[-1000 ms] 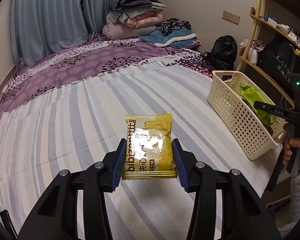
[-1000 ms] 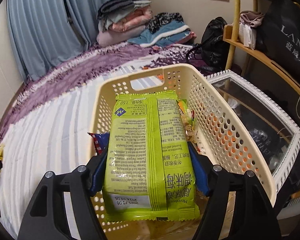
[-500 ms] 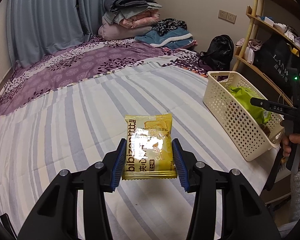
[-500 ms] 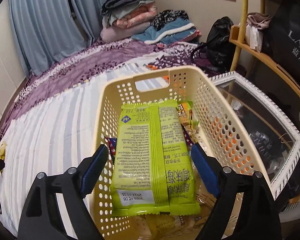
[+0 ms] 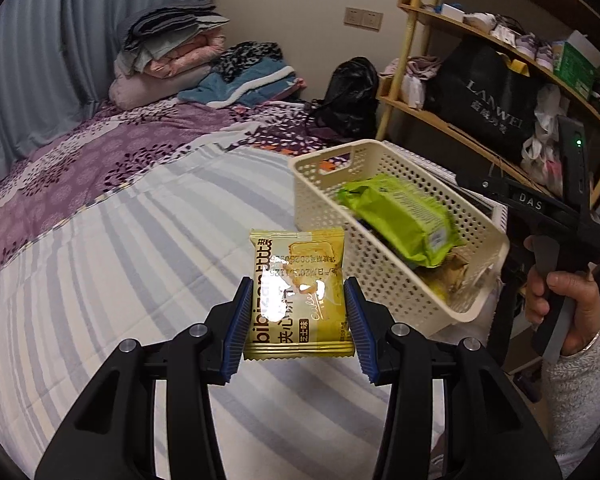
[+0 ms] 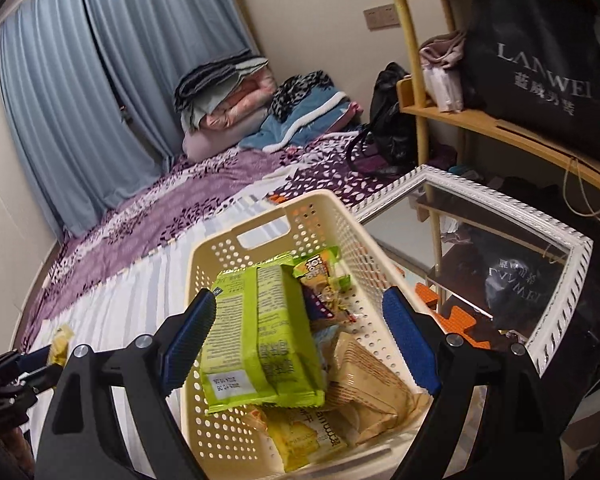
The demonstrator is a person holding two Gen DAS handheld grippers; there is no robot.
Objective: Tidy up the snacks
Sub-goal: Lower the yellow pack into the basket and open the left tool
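Clamped between the ribbed blue pads of the left gripper (image 5: 298,322) is a flat, glossy yellow snack packet (image 5: 300,294) with crimped ends, printed "bibizan" along one edge beside Chinese characters and a date line. It hangs above the grey-and-white striped bedspread (image 5: 112,272). Ahead and to that gripper's right stands a cream plastic basket (image 5: 380,280), rectangular, its walls pierced with rows of round holes and a slot handle cut in the far end.

Over the basket the right gripper (image 6: 300,334) has its jaws wide apart; they have just been opening, and the pads press on nothing. Below and between them a lime-green pillow-shaped packet (image 6: 260,340) lies in the basket, back seam up, covered in small print too fine to read. Around it lie a crinkled tan wrapper (image 6: 368,392), a yellow packet (image 6: 296,436) and a small bright packet (image 6: 320,276). Farther right, a black bag (image 6: 540,64) on the wooden shelf reads "LANWEI".
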